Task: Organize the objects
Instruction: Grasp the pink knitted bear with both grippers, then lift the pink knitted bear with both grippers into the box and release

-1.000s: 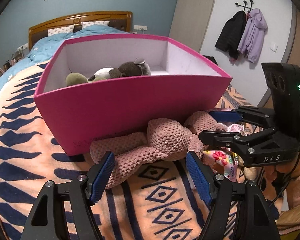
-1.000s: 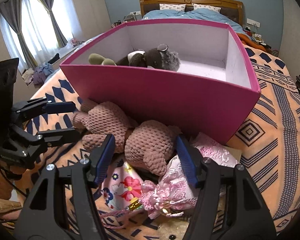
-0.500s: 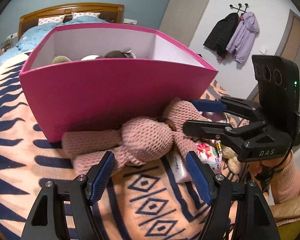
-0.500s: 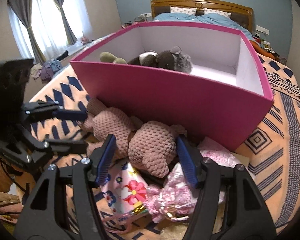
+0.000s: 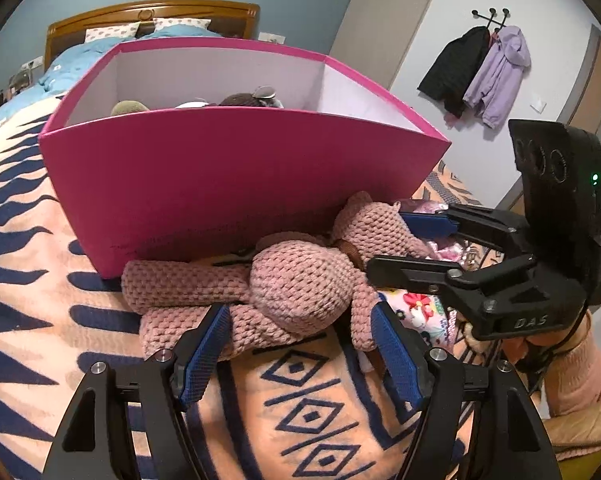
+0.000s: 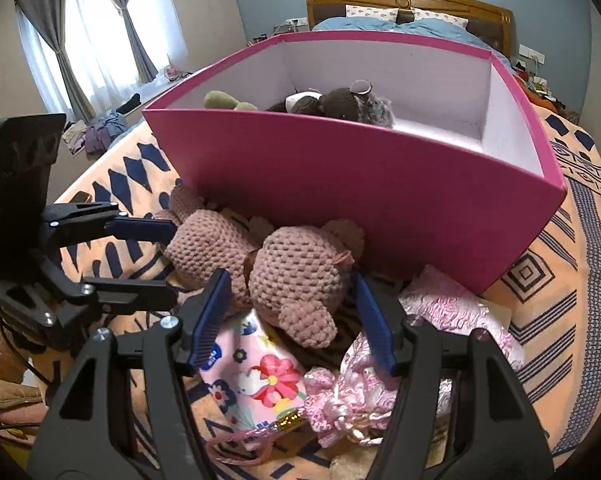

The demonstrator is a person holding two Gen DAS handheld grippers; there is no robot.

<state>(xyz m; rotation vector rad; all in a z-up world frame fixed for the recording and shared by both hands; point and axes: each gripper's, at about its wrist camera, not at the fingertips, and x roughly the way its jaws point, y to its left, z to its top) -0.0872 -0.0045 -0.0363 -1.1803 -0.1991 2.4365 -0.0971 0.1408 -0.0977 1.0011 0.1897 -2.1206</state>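
Against the near wall of the pink box (image 5: 236, 176) lay the crocheted bear (image 5: 296, 284) on the bed's blanket (image 5: 24, 312). The left gripper (image 5: 300, 344) straddled its body, fingers closing slightly, not yet gripping; the right gripper (image 6: 292, 316) straddled its head, fingers apart.

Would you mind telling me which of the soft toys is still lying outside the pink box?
The pink crocheted bear, lying on the blanket against the box's front wall. The dark brown plush and the olive one already sit inside.
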